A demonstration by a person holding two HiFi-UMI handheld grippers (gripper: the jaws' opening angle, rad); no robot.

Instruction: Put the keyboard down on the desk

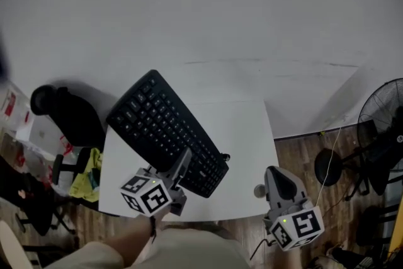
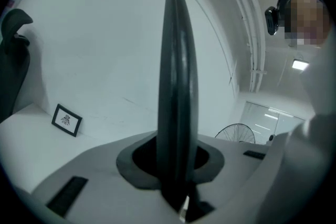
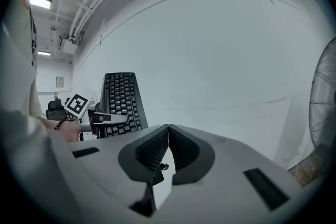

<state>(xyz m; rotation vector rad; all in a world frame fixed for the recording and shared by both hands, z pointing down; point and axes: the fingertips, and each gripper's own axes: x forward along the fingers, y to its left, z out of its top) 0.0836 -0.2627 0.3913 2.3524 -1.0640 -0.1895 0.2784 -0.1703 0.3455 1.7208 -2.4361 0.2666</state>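
Note:
A black keyboard (image 1: 164, 129) hangs slantwise over the left half of the white desk (image 1: 245, 135), and its far end reaches past the desk's back edge. My left gripper (image 1: 182, 167) is shut on its near edge. In the left gripper view the keyboard (image 2: 177, 86) shows edge-on as a dark blade rising from between the jaws of the left gripper (image 2: 177, 165). My right gripper (image 1: 272, 176) stays near the desk's front right corner, shut and empty. In its own view the right gripper (image 3: 168, 131) has its ribbed pads touching, and the keyboard (image 3: 121, 97) stands off to the left.
A black office chair (image 1: 66, 113) stands left of the desk, with a yellow cloth (image 1: 85, 176) below it. A floor fan (image 1: 384, 116) and a round stand base (image 1: 327, 167) are on the wooden floor at the right. A small framed picture (image 2: 66, 119) leans on the wall.

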